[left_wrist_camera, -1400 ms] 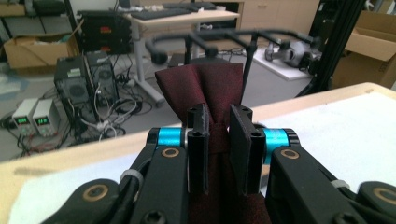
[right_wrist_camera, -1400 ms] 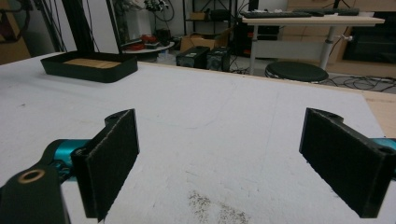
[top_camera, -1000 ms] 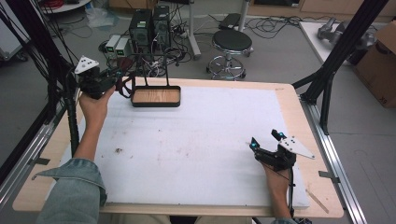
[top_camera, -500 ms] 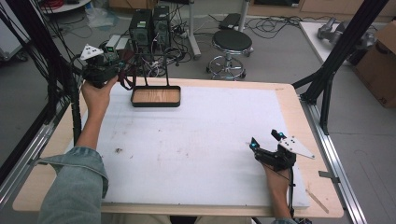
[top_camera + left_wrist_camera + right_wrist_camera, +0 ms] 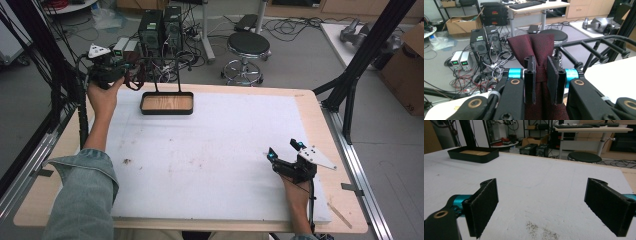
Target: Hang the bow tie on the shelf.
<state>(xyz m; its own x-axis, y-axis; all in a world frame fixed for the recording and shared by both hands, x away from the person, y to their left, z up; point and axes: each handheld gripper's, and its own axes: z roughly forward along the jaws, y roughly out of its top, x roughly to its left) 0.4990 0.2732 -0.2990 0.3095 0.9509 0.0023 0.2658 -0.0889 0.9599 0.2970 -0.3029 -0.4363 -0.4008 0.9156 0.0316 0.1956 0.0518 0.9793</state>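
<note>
Dark red woven fabric piece [image 5: 537, 52], gathered like a bow, is sitting pinched between the closed jaws of the left gripper [image 5: 541, 82], which the person's left hand [image 5: 104, 95] is holding raised at the far left corner of the table, just beside the black metal rack [image 5: 162, 67] with its thin horizontal bars. Below that rack, a shallow black rectangular tray with a light wooden floor [image 5: 167, 103] is resting on the white foam sheet [image 5: 210, 150] that is covering the pale wooden table [image 5: 327, 130]; nothing is lying in the tray. The right gripper [image 5: 283, 150] is resting low on the sheet near the right front edge, well apart from the tray, its jaws standing wide apart and gripping nothing.
</note>
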